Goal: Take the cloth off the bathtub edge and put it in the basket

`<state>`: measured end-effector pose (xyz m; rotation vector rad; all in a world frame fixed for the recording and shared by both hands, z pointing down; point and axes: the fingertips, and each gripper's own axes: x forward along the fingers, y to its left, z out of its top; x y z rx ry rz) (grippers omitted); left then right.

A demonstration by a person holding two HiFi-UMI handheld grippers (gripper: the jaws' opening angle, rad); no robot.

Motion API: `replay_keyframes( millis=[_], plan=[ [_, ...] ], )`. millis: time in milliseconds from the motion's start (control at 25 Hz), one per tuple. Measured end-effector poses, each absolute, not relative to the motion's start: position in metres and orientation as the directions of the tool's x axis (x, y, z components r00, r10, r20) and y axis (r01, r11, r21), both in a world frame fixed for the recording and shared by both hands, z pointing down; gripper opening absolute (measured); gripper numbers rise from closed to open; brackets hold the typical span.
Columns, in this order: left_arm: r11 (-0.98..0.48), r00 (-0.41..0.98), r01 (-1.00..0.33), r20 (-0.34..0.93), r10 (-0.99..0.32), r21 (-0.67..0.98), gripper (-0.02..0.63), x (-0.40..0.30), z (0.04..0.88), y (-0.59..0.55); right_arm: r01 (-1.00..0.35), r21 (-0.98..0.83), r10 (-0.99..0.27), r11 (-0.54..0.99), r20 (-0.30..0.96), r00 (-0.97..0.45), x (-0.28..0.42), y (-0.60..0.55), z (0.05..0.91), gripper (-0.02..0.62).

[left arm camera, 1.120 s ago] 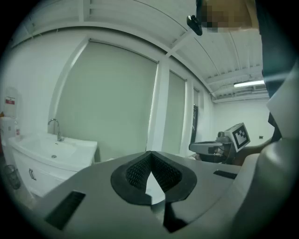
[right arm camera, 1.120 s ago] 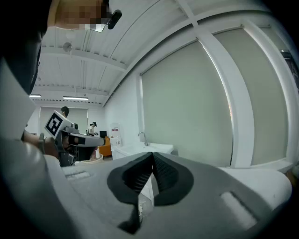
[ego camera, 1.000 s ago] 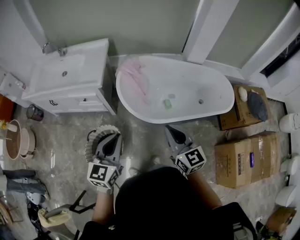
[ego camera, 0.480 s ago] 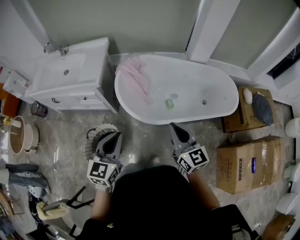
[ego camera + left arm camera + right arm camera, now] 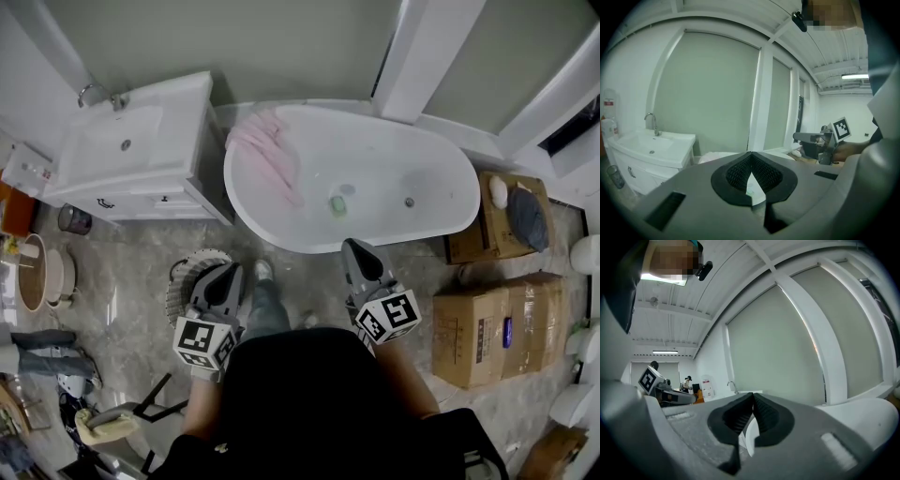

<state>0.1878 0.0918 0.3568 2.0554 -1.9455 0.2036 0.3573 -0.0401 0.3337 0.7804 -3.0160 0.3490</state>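
Observation:
A pink cloth (image 5: 267, 150) hangs over the left end of the white bathtub (image 5: 441, 225), partly draped inside. A round ribbed basket (image 5: 184, 278) stands on the floor below it, half hidden behind my left gripper (image 5: 229, 276). That gripper is shut with nothing in it, its tips meeting in the left gripper view (image 5: 751, 154). My right gripper (image 5: 357, 253) is shut and empty too, close to the tub's near rim; its tips meet in the right gripper view (image 5: 753, 395). Both are well short of the cloth.
A white sink cabinet (image 5: 122, 155) stands left of the tub. Cardboard boxes (image 5: 487, 323) sit at the right, one with a dark bundle (image 5: 527, 216) on it. Buckets (image 5: 33, 274) and clutter line the left floor. The person's leg and shoe (image 5: 263, 281) are between the grippers.
The view has closed in on the tub a little. Both grippers have edged forward, and the person's leg has stepped out between them.

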Motion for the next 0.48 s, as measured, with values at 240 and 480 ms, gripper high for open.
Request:
replay_keyframes(
  millis=[240,480],
  plan=[
    [-0.067,0.11,-0.986,0.296,-0.949,0.152,0.014,0.144,0.365,0.046,-0.499,-0.196,-0.487,0.844,0.111,-0.866,0.317,-0.074,0.342,-0.003],
    [-0.103,0.147,-0.98,0.275,-0.95,0.168,0.014,0.081,0.369,-0.008,-0.5,-0.179,-0.478,0.848,0.151,-0.865,0.251,-0.114,0.347,-0.003]
  ],
)
